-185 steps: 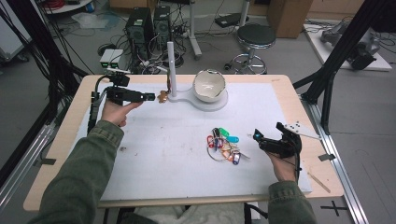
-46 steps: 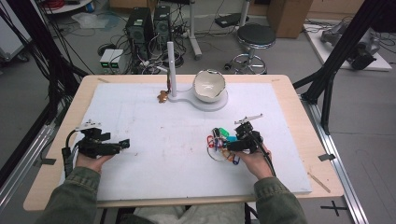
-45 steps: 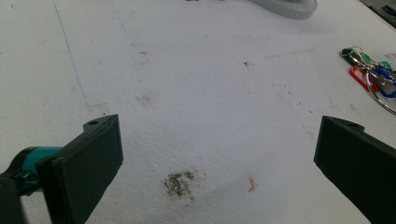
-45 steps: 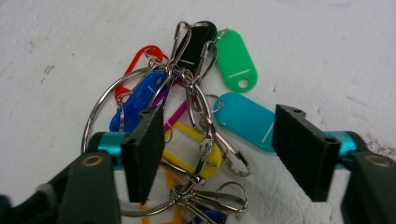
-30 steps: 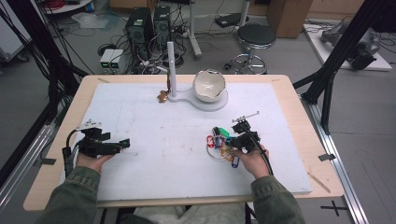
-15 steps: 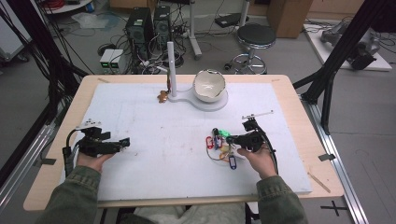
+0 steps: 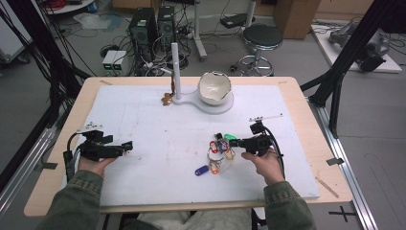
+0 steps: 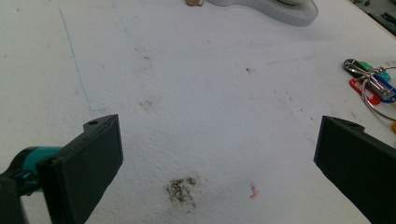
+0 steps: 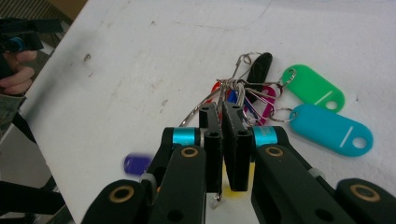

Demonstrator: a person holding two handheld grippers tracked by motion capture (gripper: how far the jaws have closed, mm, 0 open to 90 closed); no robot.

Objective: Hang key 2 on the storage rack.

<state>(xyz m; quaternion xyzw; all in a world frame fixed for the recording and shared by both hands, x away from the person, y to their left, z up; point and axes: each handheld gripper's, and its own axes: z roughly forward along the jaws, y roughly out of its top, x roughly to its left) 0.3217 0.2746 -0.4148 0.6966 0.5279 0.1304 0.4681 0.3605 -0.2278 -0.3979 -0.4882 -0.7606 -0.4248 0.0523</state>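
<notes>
Key tags (image 7: 219,152) lie bunched at the right tool (image 7: 234,143), held level, jaws closed.

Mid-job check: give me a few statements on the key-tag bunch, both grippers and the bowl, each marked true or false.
1. The right gripper is shut on the wire ring of the key-tag bunch. True.
2. The left gripper grips a green tag. False: its jaws stand wide apart over the bare white mat.
3. The white bowl sits on the stand at the table's far side. True.
4. The key-tag bunch lies inside the bowl. False: it lies on the mat by the right gripper.
</notes>
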